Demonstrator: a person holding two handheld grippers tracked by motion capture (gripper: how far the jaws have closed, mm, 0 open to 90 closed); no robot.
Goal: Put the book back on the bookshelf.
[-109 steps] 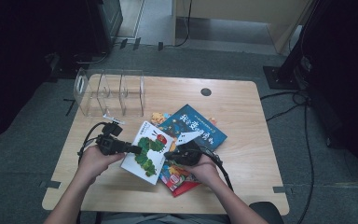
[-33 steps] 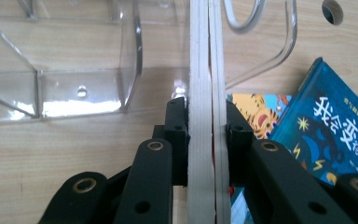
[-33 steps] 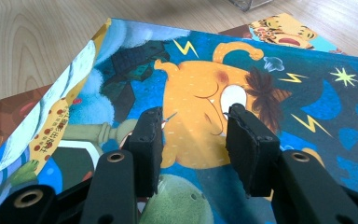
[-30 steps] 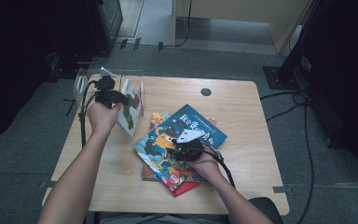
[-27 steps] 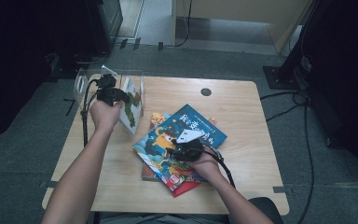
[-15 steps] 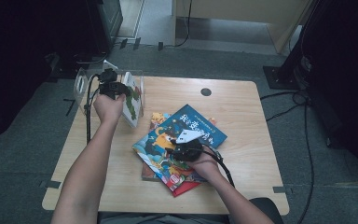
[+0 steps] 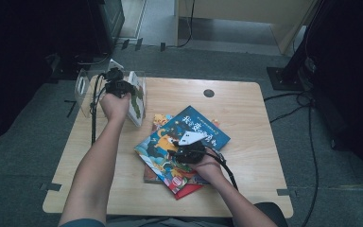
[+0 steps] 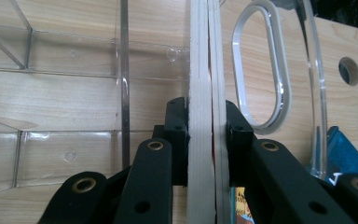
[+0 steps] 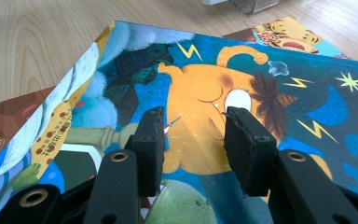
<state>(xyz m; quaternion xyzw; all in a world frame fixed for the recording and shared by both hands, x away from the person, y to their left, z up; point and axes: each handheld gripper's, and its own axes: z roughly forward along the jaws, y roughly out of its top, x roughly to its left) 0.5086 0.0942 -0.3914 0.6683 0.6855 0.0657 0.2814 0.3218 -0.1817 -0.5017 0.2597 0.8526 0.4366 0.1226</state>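
The book (image 8: pixel 205 116) I'm carrying stands on edge between my left gripper's (image 8: pixel 206 128) pads, clamped tight, its page edges running straight up away from me in the left gripper view. From above, that same book (image 7: pixel 136 97) is upright at the near end of the clear rack (image 7: pixel 82 85) at the back left corner of the table (image 7: pixel 246 109), held there by my left gripper (image 7: pixel 118 87). The book's long edge runs along the line of the rack's dividers, so the slot lies just beyond and below my fingertips. The clear end wall with the oval handle hole (image 8: pixel 261 70) sits just to one side of the book, a divider (image 8: pixel 123 70) on the other. I judge the coming move is a short drop straight down into that gap, keeping the book parallel to the walls so a corner does not catch.

My right gripper (image 9: pixel 193 140) rests over the blue picture book (image 9: pixel 261 93) on top of the pile (image 7: pixel 170 165) near the table's middle. Its jaws stand apart with nothing between them, hovering just over the cover. That hand is well apart from the rack; the left is the one in place.
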